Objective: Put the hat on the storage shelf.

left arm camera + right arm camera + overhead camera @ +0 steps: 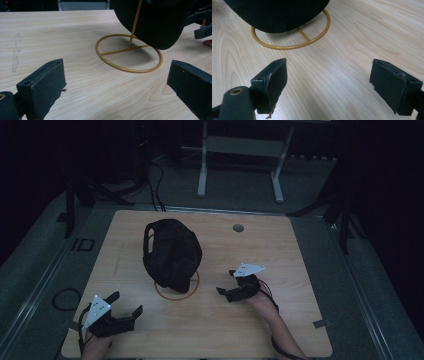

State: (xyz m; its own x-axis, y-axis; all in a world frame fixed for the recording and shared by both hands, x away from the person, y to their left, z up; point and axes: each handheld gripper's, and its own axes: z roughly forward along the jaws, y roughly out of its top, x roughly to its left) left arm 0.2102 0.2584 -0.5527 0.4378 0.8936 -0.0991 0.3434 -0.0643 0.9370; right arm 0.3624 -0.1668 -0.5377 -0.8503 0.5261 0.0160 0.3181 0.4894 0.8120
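A black cap [171, 252] rests on a yellow wire stand [177, 293] whose ring base lies on the wooden table [280, 250]. My left gripper [126, 303] sits near the table's front left, open and empty, its jaws pointing toward the stand [128, 53] and cap [152, 22]. My right gripper [226, 282] lies to the right of the stand, open with nothing between its jaws. In the right gripper view the cap [277, 12] overhangs the ring [292, 46] just ahead of the jaws.
A round cable hole [238, 228] is at the table's back right. White desk legs [202, 170] stand on the floor behind the table. A loose cable loop [65, 299] lies on the floor at the left. Bare wood surrounds the stand.
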